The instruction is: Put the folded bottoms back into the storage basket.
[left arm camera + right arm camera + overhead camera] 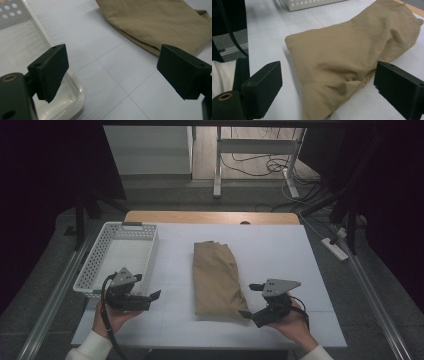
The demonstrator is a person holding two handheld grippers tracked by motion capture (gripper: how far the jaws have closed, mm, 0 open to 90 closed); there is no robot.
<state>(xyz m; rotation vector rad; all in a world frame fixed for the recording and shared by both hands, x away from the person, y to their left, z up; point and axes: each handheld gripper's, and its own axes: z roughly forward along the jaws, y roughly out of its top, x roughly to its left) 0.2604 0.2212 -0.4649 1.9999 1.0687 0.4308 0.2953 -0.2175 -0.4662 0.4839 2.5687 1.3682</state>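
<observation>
The right gripper (248,314) sits at the near corner of the folded tan cloth (215,277), its jaws spread wide around nothing. The left gripper (154,296) is wide apart too, beside the white basket (95,265). The cloth lies mid-table.

No legible text, label, brand, number or sign appears in any of the views. The folded tan cloth (216,280), the white perforated basket (98,256) and the white table surface (280,250) carry no readable markings. The grey plates and black bodies of the left gripper (151,299) and right gripper (248,301) show no lettering.
</observation>
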